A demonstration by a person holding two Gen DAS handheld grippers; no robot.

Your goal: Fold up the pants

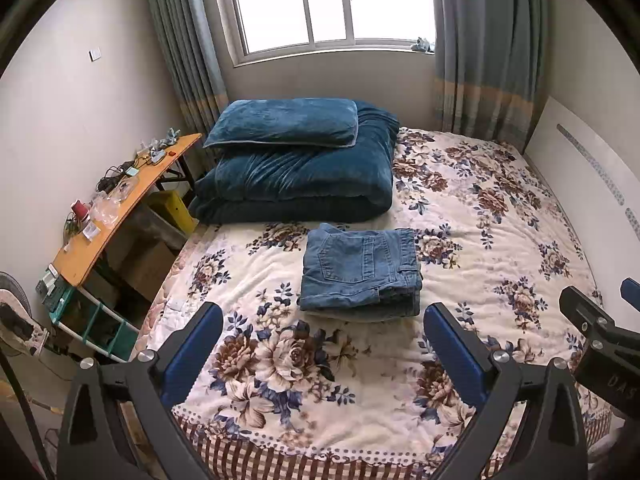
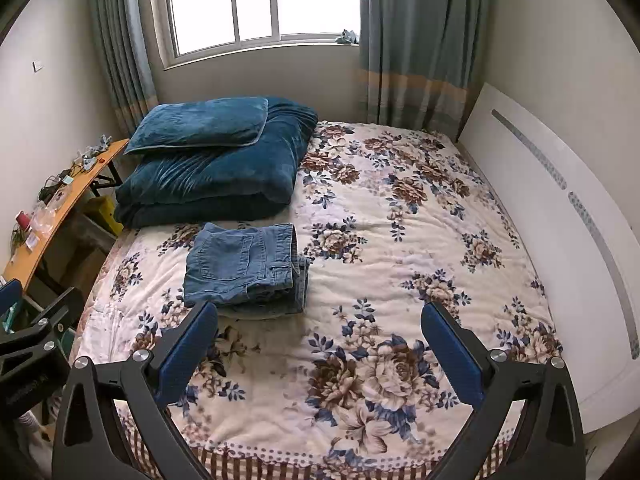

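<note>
Blue denim pants (image 1: 360, 272) lie folded into a compact rectangle on the floral bedspread (image 1: 500, 248), a back pocket facing up. My left gripper (image 1: 322, 320) hovers open just in front of the stack, nothing between its blue pads (image 1: 192, 356). In the right wrist view the same folded pants (image 2: 246, 266) sit to the upper left, and my right gripper (image 2: 320, 316) is open and empty, held over the bedspread (image 2: 420, 240) to the right of the stack. Neither gripper touches the denim.
A folded teal quilt (image 1: 296, 176) with a pillow (image 1: 284, 122) on top fills the bed's far left. A cluttered orange side table (image 1: 116, 204) stands left of the bed. A white headboard (image 2: 560, 216) runs along the right. The window (image 1: 332, 4) and curtains are behind.
</note>
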